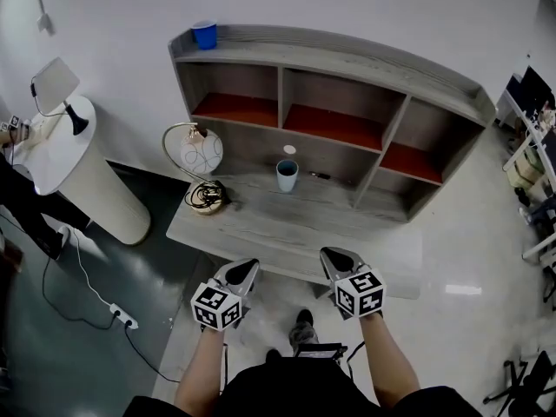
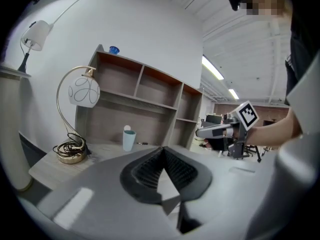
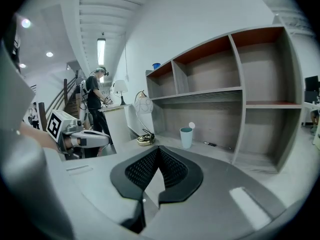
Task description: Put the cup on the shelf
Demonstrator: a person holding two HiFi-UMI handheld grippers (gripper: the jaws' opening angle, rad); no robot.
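A pale blue-green cup (image 1: 287, 175) stands upright on the low grey wooden top (image 1: 261, 228), in front of the shelf unit (image 1: 347, 63); the cup also shows in the left gripper view (image 2: 129, 139) and the right gripper view (image 3: 186, 137). Something small and white sticks up from it. My left gripper (image 1: 246, 268) and right gripper (image 1: 334, 256) hover side by side at the top's front edge, well short of the cup. Both are shut with nothing between the jaws, as the left gripper (image 2: 162, 148) and right gripper (image 3: 159, 147) show in their own views.
A dark blue cup (image 1: 205, 35) sits on the shelf unit's top left corner. A globe lamp (image 1: 201, 153) with a coiled cable stands left on the wooden top, and a small dark pen (image 1: 320, 175) lies right of the cup. A white pedestal (image 1: 87, 181) stands at left, a power strip (image 1: 122, 317) lies on the floor, and a person (image 3: 95, 99) stands nearby.
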